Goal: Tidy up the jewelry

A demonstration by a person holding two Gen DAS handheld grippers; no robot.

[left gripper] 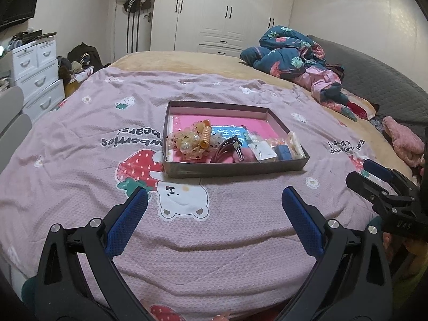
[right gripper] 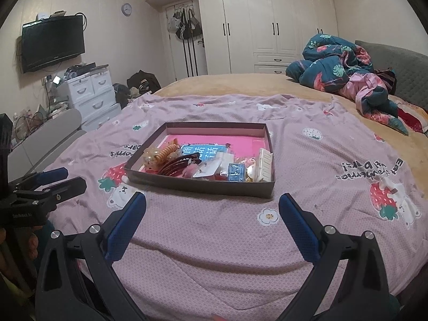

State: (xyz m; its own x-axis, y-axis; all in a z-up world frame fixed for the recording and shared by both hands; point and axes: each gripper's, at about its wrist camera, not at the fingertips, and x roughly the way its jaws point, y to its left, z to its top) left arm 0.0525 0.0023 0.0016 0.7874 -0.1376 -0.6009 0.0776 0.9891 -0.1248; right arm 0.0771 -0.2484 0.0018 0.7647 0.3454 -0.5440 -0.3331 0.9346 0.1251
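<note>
Fingers [left gripper: 302, 211] of both grippers spread, empty; tray [left gripper: 235, 169] of jewelry just ahead.

a home bedroom: a wide bed [right gripper: 240, 240] under a pink strawberry-print sheet, a rumpled quilt [right gripper: 345, 67] by the grey headboard [right gripper: 406, 69], cream wardrobes [right gripper: 267, 26] along the far wall, bags [right gripper: 187, 25] hung on the door, a wall-mounted tv [right gripper: 52, 42] above white drawers [right gripper: 91, 93].

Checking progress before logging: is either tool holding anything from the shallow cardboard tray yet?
No: the left tool and right tool gape empty short of the shallow cardboard tray.
</note>
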